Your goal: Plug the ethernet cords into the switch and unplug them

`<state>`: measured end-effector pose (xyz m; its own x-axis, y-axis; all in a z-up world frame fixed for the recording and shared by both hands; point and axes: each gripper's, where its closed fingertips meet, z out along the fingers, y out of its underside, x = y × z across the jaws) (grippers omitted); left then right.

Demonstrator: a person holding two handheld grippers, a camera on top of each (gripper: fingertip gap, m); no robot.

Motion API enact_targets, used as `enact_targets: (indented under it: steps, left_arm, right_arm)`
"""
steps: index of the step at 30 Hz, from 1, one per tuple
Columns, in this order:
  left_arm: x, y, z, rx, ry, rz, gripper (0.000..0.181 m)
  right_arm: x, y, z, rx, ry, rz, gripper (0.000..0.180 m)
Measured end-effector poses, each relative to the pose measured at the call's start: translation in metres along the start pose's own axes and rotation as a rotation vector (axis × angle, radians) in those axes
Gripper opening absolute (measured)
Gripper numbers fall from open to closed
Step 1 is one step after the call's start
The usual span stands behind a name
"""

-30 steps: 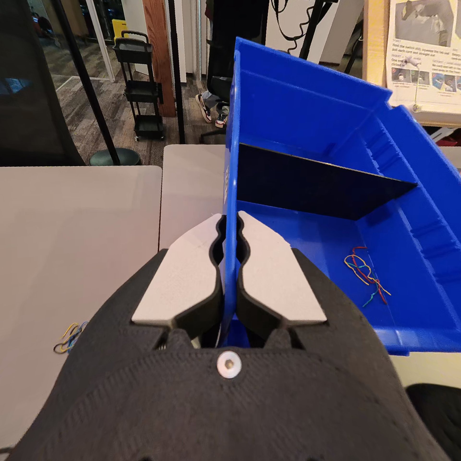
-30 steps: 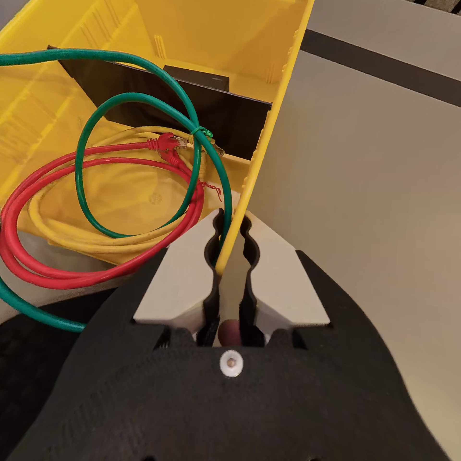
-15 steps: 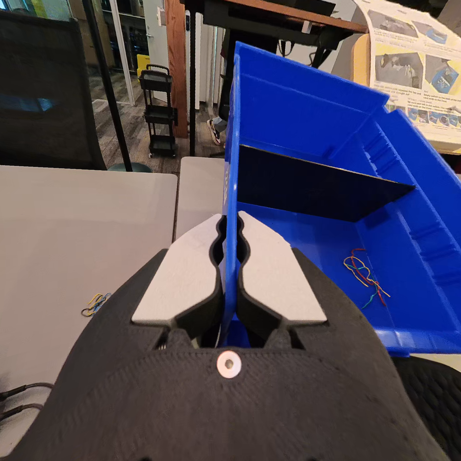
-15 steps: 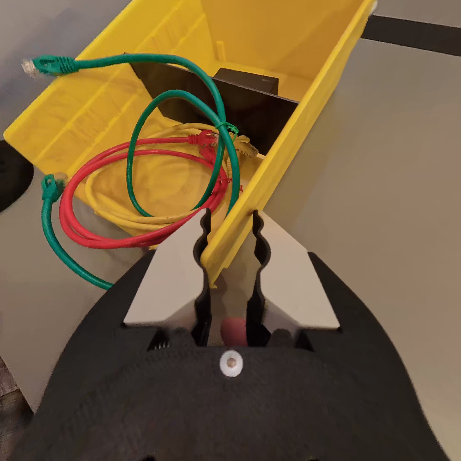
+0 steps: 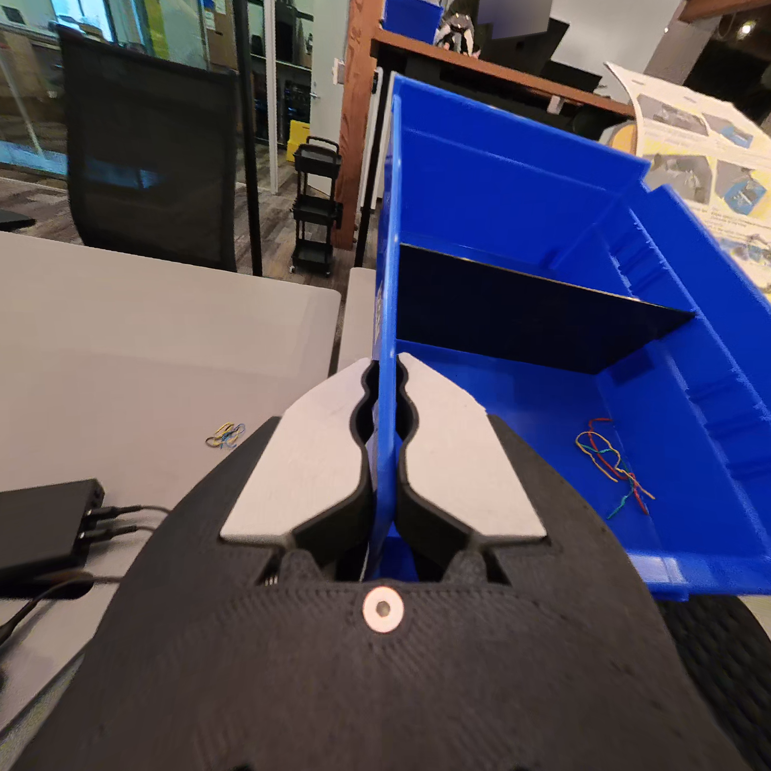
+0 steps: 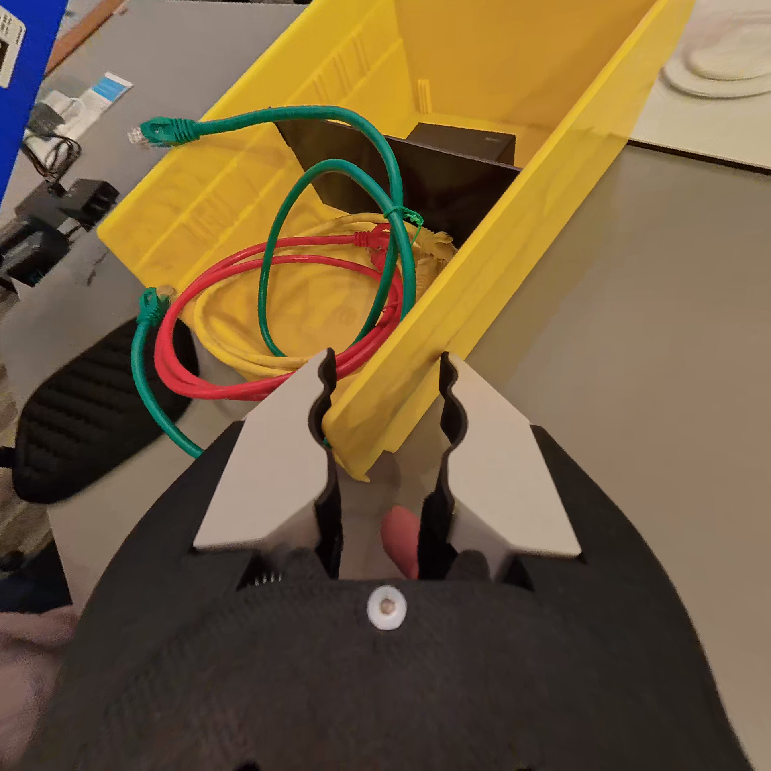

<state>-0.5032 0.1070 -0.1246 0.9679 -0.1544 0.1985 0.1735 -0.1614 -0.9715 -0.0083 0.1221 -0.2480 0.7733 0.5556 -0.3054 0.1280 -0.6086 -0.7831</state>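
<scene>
A: From where is the left wrist view taken?
B: Close along the blue bin's (image 5: 521,175) side wall, faced level toward the far room.
A: The right?
B: Angled down, near the yellow bin's (image 6: 479,300) corner. The grey table (image 5: 146,342) is shared.

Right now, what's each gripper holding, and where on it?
Left gripper is shut on the blue bin, clamping its side wall. Right gripper is open around the yellow bin corner, holding nothing.

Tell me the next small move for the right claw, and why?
Probably back the right claw off the yellow bin's wall; it stands open astride that wall, gripping nothing. The green cord, red cord and yellow cord lie loose inside, and the left claw is shut on the blue bin.
</scene>
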Motion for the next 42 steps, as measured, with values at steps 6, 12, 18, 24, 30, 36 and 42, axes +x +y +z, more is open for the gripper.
enact_targets:
  steps: [6,12,18,24,30,36,42]
  left_arm:
    - [-0.019,0.010,-0.034,0.017,-0.053,-0.042,0.005]
    - [-0.035,0.011,-0.057,0.028,-0.085,-0.054,0.006]
    - [-0.045,0.008,-0.076,0.047,-0.102,-0.062,0.006]
    - [-0.047,0.007,-0.094,0.065,-0.106,-0.075,0.005]
    - [-0.037,0.009,-0.094,0.067,-0.067,-0.083,0.006]
    - [-0.035,0.008,-0.096,0.072,-0.068,-0.081,0.005]
    - [-0.037,0.005,-0.099,0.080,-0.075,-0.077,0.005]
  right_arm:
    - [-0.044,-0.014,0.045,0.025,-0.094,0.086,0.054]
    - [-0.082,-0.033,0.085,0.077,-0.165,0.196,0.059]
    - [-0.123,-0.044,0.108,0.080,-0.301,0.289,0.071]
    - [-0.134,-0.027,0.090,0.026,-0.248,0.058,0.067]
    - [-0.138,-0.003,0.087,-0.048,-0.158,-0.373,0.035]
    - [-0.152,-0.012,0.109,-0.041,-0.160,-0.415,0.027]
    - [-0.159,-0.027,0.137,-0.036,-0.166,-0.394,0.027]
